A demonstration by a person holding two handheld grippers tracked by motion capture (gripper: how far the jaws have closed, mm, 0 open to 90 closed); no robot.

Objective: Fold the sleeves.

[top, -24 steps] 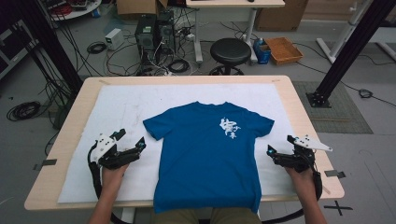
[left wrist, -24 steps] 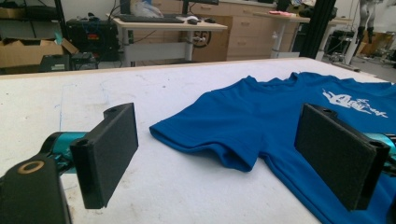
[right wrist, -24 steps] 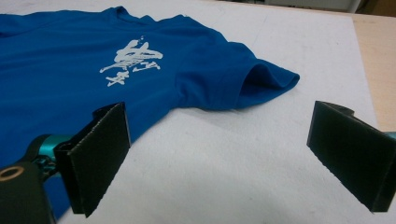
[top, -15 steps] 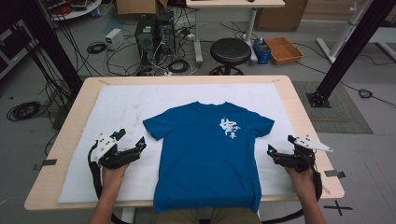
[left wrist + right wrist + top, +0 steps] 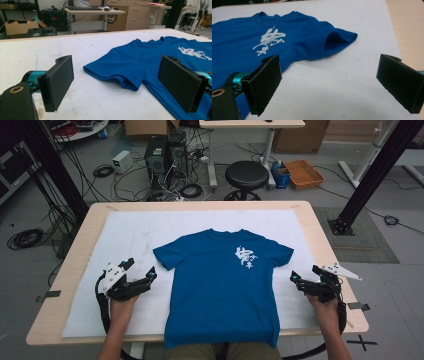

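A blue T-shirt (image 5: 222, 280) with a white print on the chest lies flat, front up, in the middle of the white mat (image 5: 130, 235); its hem hangs over the near table edge. My left gripper (image 5: 141, 270) rests on the mat just left of the shirt's left sleeve, open and holding nothing. In the left gripper view that sleeve (image 5: 120, 72) lies between and beyond the spread jaws of the left gripper (image 5: 116, 62). My right gripper (image 5: 305, 275) sits open to the right of the shirt below the right sleeve. The right gripper view shows that sleeve (image 5: 339, 37) ahead of the right gripper (image 5: 329, 62), with bare mat between its jaws.
The mat covers most of a wooden table (image 5: 75, 265). Beyond the far edge stand a black stool (image 5: 246, 172), computer towers (image 5: 162, 152) with cables, and a cardboard tray (image 5: 304, 172). A black frame post (image 5: 360, 185) rises at the far right.
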